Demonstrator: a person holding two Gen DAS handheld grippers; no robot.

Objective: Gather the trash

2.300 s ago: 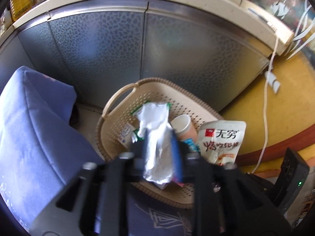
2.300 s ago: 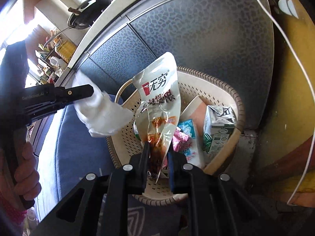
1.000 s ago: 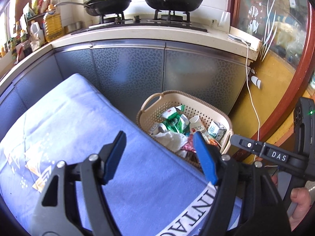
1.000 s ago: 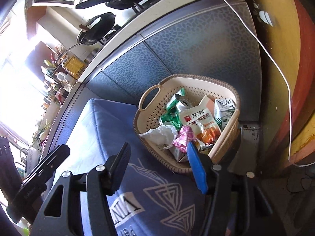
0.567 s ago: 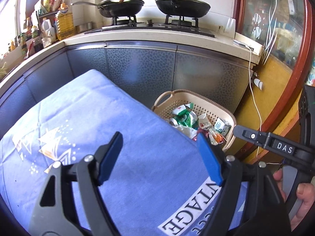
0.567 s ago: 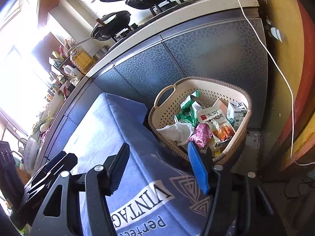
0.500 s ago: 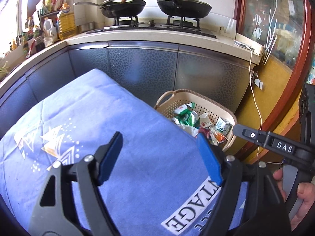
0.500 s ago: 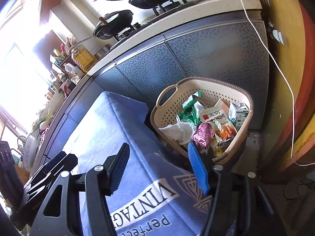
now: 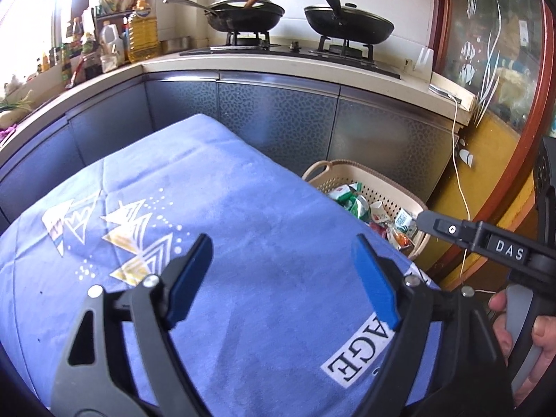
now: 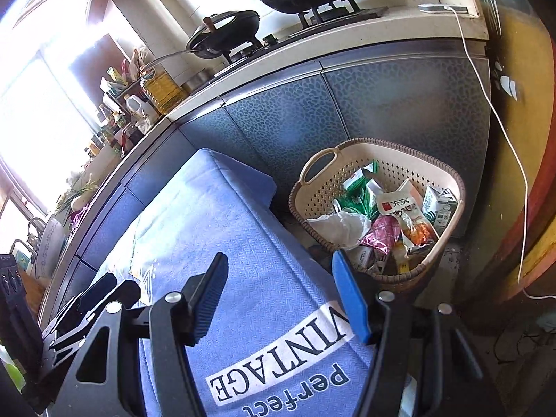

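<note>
A beige perforated basket [image 10: 448, 173] stands on the floor beside the table, against the grey cabinets; it also shows in the left wrist view [image 9: 396, 187]. In it lie a crumpled white wrapper [image 10: 338, 226], a white snack pouch with red print [image 10: 396, 203], a pink wrapper [image 10: 380, 232], green packets [image 10: 358, 187] and a small carton [image 10: 438, 205]. My left gripper [image 9: 281, 271] is open and empty above the blue tablecloth [image 9: 208, 208]. My right gripper [image 10: 279, 292] is open and empty above the cloth's edge [image 10: 222, 208], short of the basket. The right gripper also shows in the left wrist view [image 9: 486, 239].
Grey cabinets [image 9: 278, 111] and a counter with a stove and two black pans [image 9: 347, 21] stand behind the table. Bottles [image 9: 139, 34] crowd the counter's left. A white cable [image 10: 504, 132] hangs down the yellow wall at right.
Both grippers let go of their trash into the basket, opened, and drew back and up over the table. The white wrapper and the snack pouch now lie in the basket.
</note>
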